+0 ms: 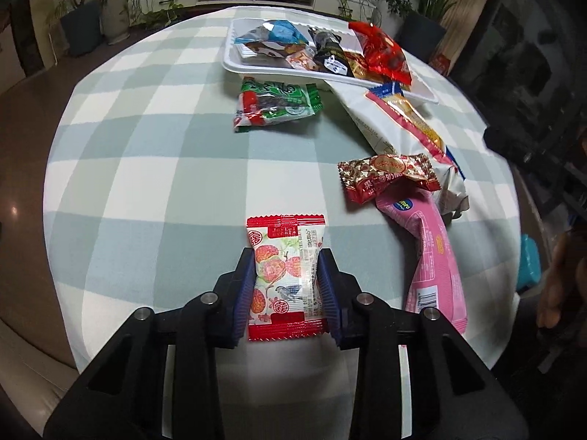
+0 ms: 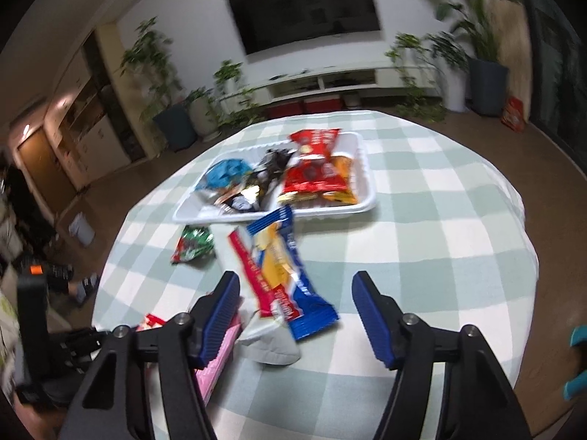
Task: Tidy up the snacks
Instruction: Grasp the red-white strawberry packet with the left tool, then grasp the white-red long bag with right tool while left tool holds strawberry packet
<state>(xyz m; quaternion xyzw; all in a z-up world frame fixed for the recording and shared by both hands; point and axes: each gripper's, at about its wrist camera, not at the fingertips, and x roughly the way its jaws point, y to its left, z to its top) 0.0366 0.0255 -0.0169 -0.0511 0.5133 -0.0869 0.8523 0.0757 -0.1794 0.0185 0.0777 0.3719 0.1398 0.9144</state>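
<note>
A red-and-white strawberry-print snack packet (image 1: 284,278) lies flat on the checked tablecloth (image 1: 146,154). My left gripper (image 1: 286,256) is shut on it, one blue pad pressing each long side. My right gripper (image 2: 296,280) stands open just above a blue, yellow and red packet (image 2: 282,275), which rests on a crumpled white bag (image 2: 271,344); neither pad touches the packet. A white tray (image 1: 238,68) at the far side holds several snacks, among them a red bag (image 2: 315,168).
Loose on the cloth are a green packet (image 1: 275,104), a red-brown candy packet (image 1: 389,178) and a long pink packet (image 1: 431,253). The pink packet (image 2: 216,363) lies under my right gripper's left finger. Potted plants and a low white cabinet stand beyond the table.
</note>
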